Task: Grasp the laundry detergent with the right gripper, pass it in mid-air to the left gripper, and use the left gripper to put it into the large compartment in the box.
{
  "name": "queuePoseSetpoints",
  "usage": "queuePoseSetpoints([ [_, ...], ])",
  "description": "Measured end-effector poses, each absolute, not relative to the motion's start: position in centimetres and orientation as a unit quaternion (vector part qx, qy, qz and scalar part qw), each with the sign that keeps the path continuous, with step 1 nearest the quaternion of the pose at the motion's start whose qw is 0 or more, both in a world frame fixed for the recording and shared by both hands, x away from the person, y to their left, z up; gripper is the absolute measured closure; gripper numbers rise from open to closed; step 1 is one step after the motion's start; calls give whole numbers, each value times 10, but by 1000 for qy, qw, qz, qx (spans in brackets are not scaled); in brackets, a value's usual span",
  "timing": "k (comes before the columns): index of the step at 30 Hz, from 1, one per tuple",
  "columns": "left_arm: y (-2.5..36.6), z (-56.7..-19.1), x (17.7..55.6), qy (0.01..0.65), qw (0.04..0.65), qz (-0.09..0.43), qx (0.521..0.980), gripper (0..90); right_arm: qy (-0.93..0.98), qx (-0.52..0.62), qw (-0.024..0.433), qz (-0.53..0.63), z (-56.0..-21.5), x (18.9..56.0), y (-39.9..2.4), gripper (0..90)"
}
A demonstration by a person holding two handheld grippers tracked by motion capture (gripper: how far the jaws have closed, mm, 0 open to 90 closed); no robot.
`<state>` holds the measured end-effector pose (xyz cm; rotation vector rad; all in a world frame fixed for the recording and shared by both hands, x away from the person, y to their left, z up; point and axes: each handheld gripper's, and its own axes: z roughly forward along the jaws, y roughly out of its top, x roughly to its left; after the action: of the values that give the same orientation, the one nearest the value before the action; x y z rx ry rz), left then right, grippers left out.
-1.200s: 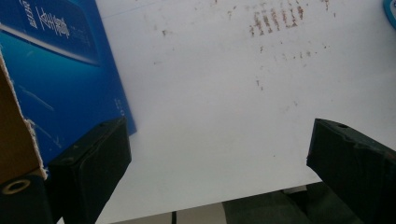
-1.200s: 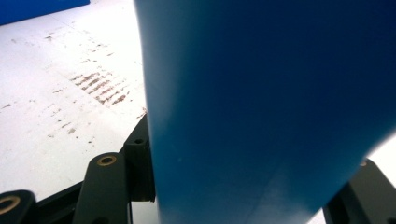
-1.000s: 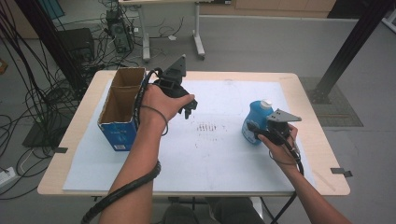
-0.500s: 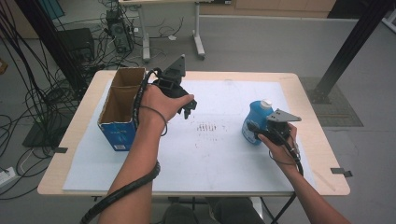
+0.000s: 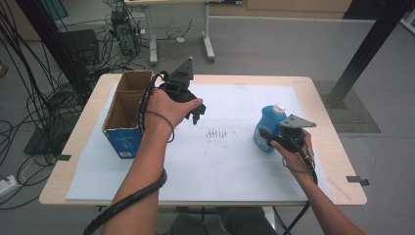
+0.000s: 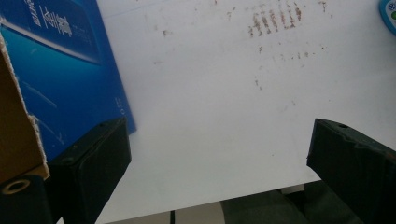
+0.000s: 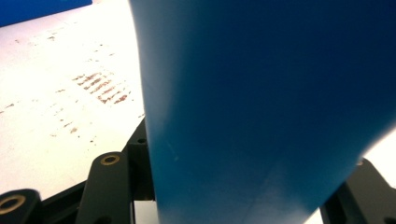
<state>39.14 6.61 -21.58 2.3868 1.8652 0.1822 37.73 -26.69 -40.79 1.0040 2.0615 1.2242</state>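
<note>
A blue bottle (image 5: 266, 128) with a white cap stands on the white mat at the right. My right gripper (image 5: 268, 135) is shut on its lower body from the near side. In the right gripper view the blue bottle (image 7: 261, 102) sits wedged between the black jaws of the right gripper (image 7: 238, 196). My left gripper (image 5: 196, 115) hovers above the mat beside an open cardboard box (image 5: 123, 128), tilted down. Its jaws stand wide apart, and the left gripper (image 6: 219, 154) has nothing between them. The box's blue side (image 6: 56, 70) shows at the left.
A patch of brown marks (image 5: 220, 133) stains the middle of the white mat (image 5: 235, 166). The wooden table's edge (image 5: 205, 201) runs close to the person. Cables, a dark case and another table's legs (image 5: 208, 34) lie on the floor beyond.
</note>
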Motion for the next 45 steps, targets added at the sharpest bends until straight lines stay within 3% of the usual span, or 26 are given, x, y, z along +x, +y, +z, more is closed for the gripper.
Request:
queuePoseSetpoints([
  [45,64,-207,390,611,52,67,787,66,760,378,260,460,-408,378,-268,438],
])
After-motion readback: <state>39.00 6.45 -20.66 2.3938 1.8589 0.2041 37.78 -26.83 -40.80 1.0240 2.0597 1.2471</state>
